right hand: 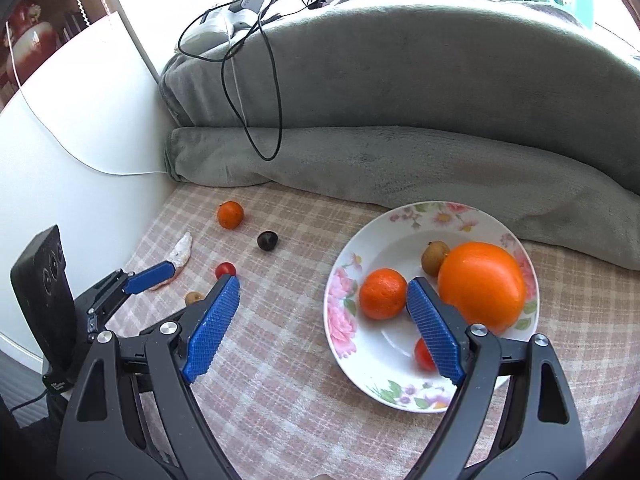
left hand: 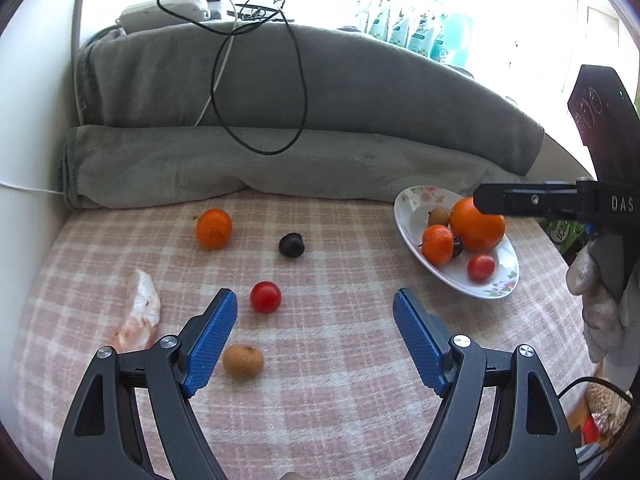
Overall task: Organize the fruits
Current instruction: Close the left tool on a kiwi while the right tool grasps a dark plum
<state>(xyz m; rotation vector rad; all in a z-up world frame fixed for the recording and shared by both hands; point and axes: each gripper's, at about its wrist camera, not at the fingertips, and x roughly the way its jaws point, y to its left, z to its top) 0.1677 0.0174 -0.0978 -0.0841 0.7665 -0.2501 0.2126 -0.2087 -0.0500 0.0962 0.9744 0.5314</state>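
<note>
A bright window filled the back of the room, with a row of pale green packets [left hand: 416, 30] along its sill. Below it a grey blanket [left hand: 320, 96] lay draped and rolled into a long bolster against the far edge of the surface, and black cables [left hand: 260, 92] hung in loops down its front from white devices [left hand: 168, 10] on top. A white wall panel [right hand: 80, 120] closed the left side.

The surface itself was a pink and cream checked cloth [left hand: 320, 360], soft and slightly fuzzy.

On its right part stood a white floral plate [right hand: 344, 320], holding a large orange [right hand: 482, 284], a mandarin [right hand: 382, 294], a small brown fruit [right hand: 434, 256] and a red tomato [right hand: 422, 354], the last partly hidden behind a blue pad.

Loose on the cloth, well apart from the plate, lay another mandarin [left hand: 213, 229], a dark plum [left hand: 291, 245], a red cherry tomato [left hand: 265, 297], a brown longan-like fruit [left hand: 243, 361] and a crumpled pinkish wrapper [left hand: 140, 312].

The left gripper [left hand: 316, 336] hung above the cloth with its blue fingers spread wide and nothing between them; the brown fruit lay just beside its left finger. The right gripper [right hand: 324, 328] hovered over the plate's near-left rim, likewise spread and empty. A gloved hand [left hand: 600, 304] held its handle.
</note>
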